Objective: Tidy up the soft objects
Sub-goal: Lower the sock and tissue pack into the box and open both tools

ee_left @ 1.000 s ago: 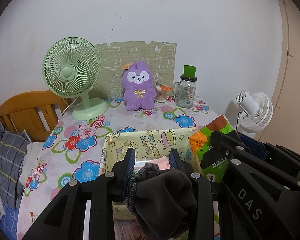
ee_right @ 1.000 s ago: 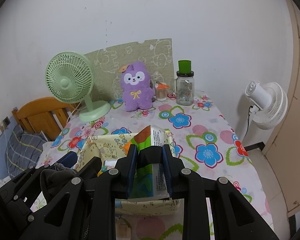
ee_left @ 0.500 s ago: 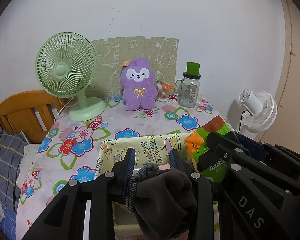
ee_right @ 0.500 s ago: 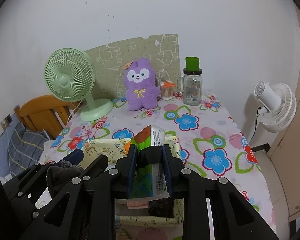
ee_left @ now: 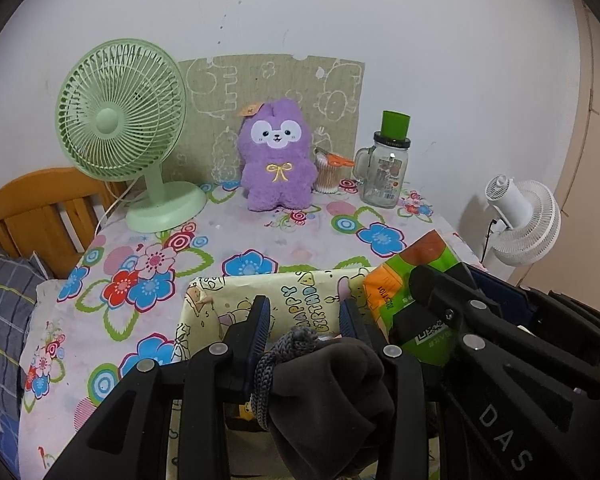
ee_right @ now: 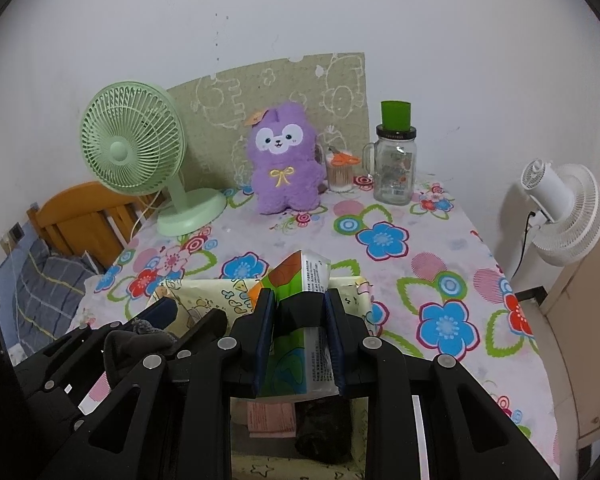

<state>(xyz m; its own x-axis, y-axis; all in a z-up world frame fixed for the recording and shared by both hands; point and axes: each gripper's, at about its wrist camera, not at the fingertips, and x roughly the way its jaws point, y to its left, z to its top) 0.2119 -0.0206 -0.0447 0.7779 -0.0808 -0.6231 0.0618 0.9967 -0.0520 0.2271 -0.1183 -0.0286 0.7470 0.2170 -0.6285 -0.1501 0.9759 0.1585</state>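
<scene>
Covering the table (ee_right: 452, 248) is a cloth w/ big blue, red & pink flowers; white wall behind. Far left stands a green fan (ee_left: 120, 120), far centre a purple plush bunny (ee_left: 276, 156) upright against a drawn-on beige board (ee_left: 272, 88), then a tub of cotton swabs (ee_right: 342, 174) & a glass jar (ee_right: 394, 168) w/ green cap to its right. Off the table's right edge is a white fan (ee_right: 560, 208); off the left edge, a wooden headboard (ee_left: 36, 208) & grey plaid bedding (ee_left: 0, 312).

Near edge of the table: a pale yellow fabric bin (ee_left: 300, 300) printed w/ cartoons & "HAPPY BIRTHDAY". Inside, in the right wrist view, a pink item (ee_right: 270, 418) & something dark (ee_right: 324, 432) lie on the bottom.

Left gripper (ee_left: 304, 316) is clamped on a dark grey sock (ee_left: 332, 392), bunched, soft, w/ a knitted cuff sticking up between the pads; it hangs above the bin's near side. Right gripper (ee_right: 300, 304) is clamped on a tissue pack (ee_right: 304, 280), green/orange/white w/ printed text, squeezed at the middle, held above the bin's right half. The two grippers sit just beside each other.
</scene>
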